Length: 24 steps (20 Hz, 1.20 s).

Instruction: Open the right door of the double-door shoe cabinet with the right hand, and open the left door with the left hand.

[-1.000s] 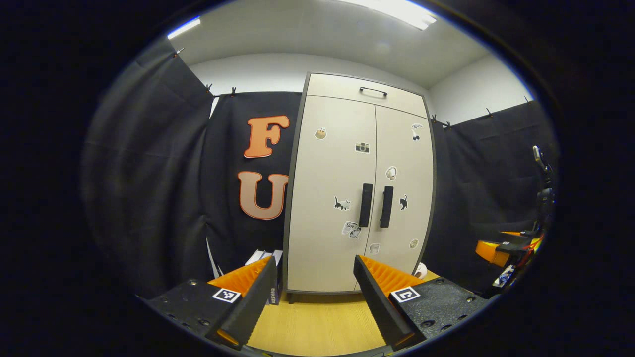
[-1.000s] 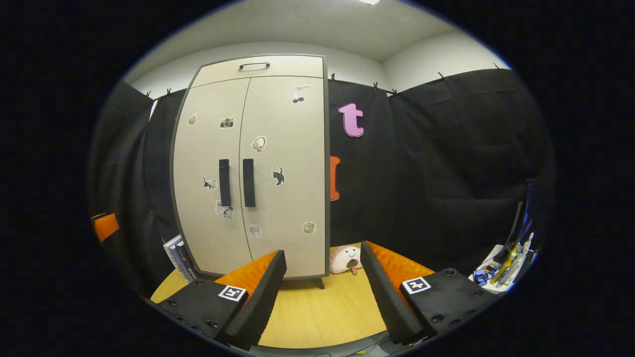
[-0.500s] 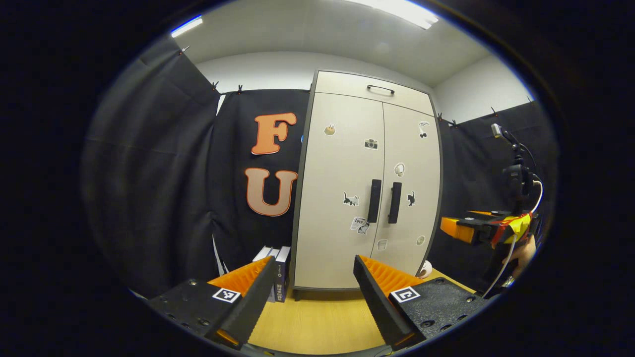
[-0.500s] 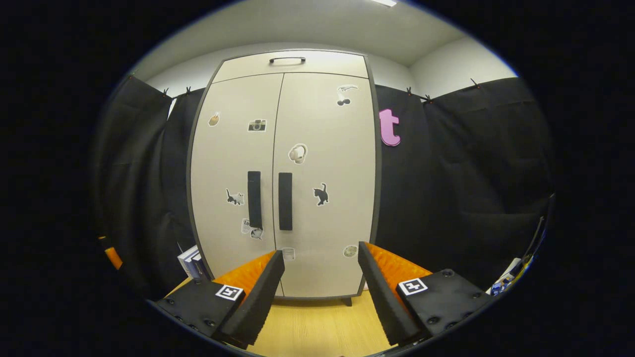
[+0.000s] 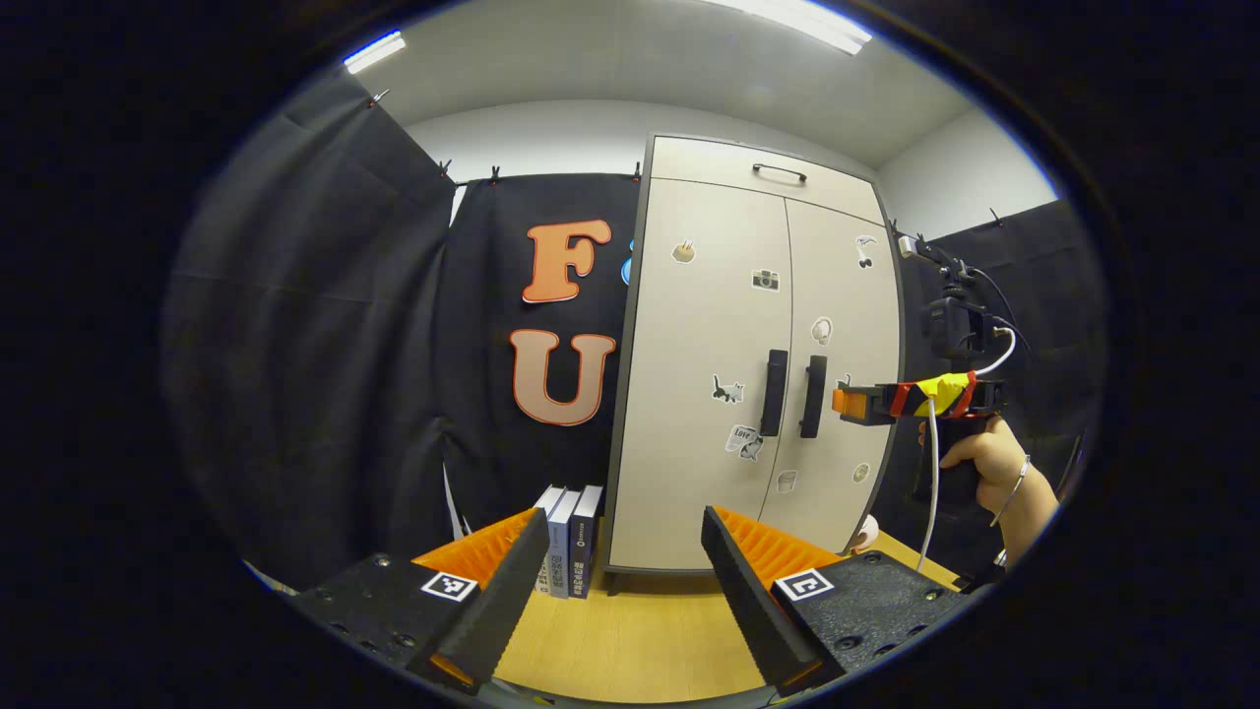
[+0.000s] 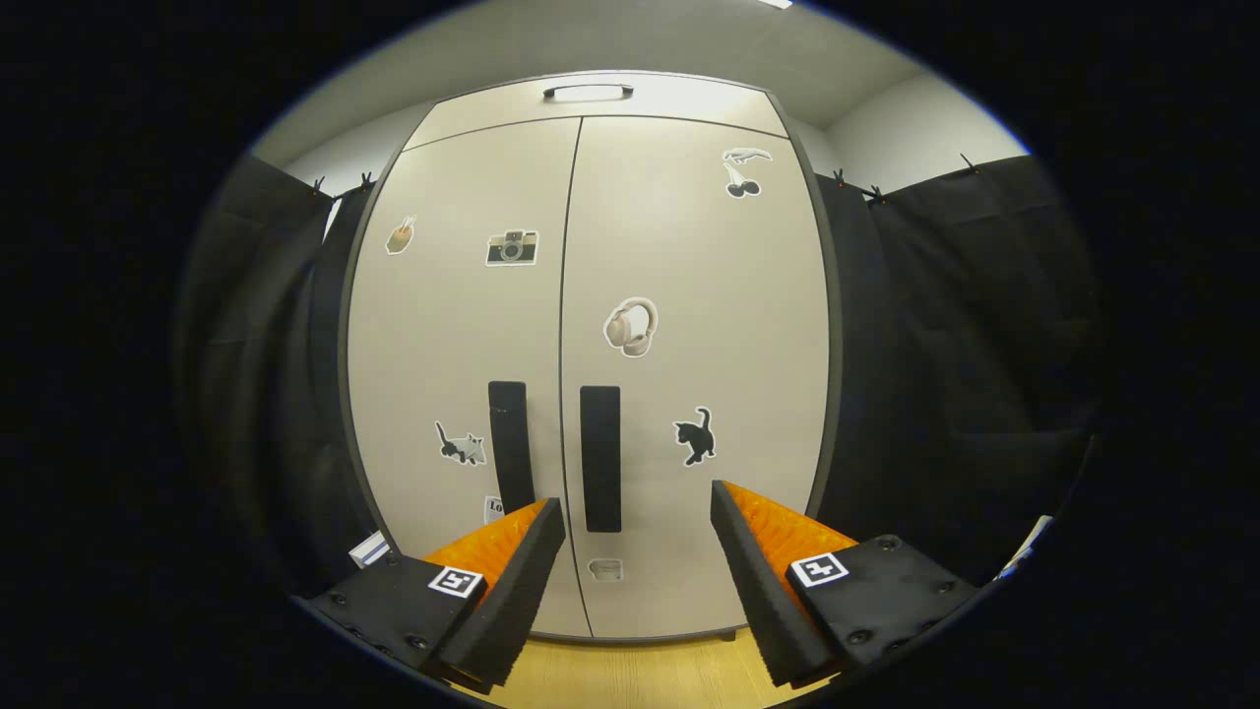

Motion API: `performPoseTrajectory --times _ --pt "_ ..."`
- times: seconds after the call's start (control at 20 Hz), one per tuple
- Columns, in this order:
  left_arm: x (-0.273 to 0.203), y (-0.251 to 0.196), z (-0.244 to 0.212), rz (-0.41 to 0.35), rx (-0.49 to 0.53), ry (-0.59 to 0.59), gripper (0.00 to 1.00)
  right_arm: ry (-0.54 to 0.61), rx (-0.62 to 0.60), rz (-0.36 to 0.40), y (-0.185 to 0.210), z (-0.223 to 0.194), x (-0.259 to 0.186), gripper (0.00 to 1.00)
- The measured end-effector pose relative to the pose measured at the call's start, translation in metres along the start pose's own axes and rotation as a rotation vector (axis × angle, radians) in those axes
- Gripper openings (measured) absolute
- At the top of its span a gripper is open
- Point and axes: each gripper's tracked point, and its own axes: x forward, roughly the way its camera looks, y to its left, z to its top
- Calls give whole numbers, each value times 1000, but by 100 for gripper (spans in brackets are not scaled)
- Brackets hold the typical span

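Note:
A beige double-door shoe cabinet (image 6: 679, 256) with stickers stands shut in front of me. In the right gripper view its right door handle (image 6: 600, 458) and left door handle (image 6: 510, 445) are black vertical bars. My right gripper (image 6: 630, 581) is open, close to the doors, just below and right of the right handle. In the left gripper view the cabinet (image 5: 709, 394) stands farther off, with both handles (image 5: 775, 392) at mid height. My left gripper (image 5: 620, 591) is open and holds nothing. The right gripper (image 5: 854, 404), held by a hand (image 5: 984, 458), hangs just right of the handles.
Several books (image 5: 569, 537) stand on the wooden floor (image 5: 630, 640) against the cabinet's left side. A small pale object (image 5: 866, 532) lies at its right foot. Black cloth walls close in on both sides. A drawer with a handle (image 6: 588, 91) tops the cabinet.
The right gripper has moved closer to the cabinet, and the doors now loom larger in its view. The left gripper view has swung left, bringing the right gripper and hand further in.

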Motion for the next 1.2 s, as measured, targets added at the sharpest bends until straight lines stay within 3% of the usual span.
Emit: performPoseTrajectory --times 0.4,0.45,0.6,0.7,0.75,0.8,0.85,0.9,0.95,1.0,1.05,1.15,1.2 --pt "8 14 -4 34 -3 2 95 59 34 6 14 -10 71 96" --pt "10 16 -6 39 -1 8 95 65 40 12 16 -11 75 88" --pt "13 21 -9 53 -4 18 95 95 64 23 18 -16 85 83" --pt "15 24 -10 65 9 19 95 105 79 45 23 -18 89 67" --pt "15 25 -12 66 12 21 95 111 73 49 25 -20 90 72" --pt "15 25 -11 67 10 20 95 120 64 52 26 -23 92 65" --pt "15 26 -12 70 8 22 95 113 65 58 27 -26 93 65" --pt "15 26 -12 71 8 25 95 117 69 52 27 -23 94 57" --pt "14 28 -13 74 9 26 95 122 74 53 29 -22 91 43" --pt "14 29 -13 76 9 24 95 121 77 46 28 -24 92 51" --pt "12 29 -11 78 9 23 95 124 81 38 28 -26 92 40" --pt "10 32 -9 86 13 21 95 129 85 36 28 -27 90 29" --pt "8 32 -7 90 17 19 95 135 81 41 28 -28 89 30"
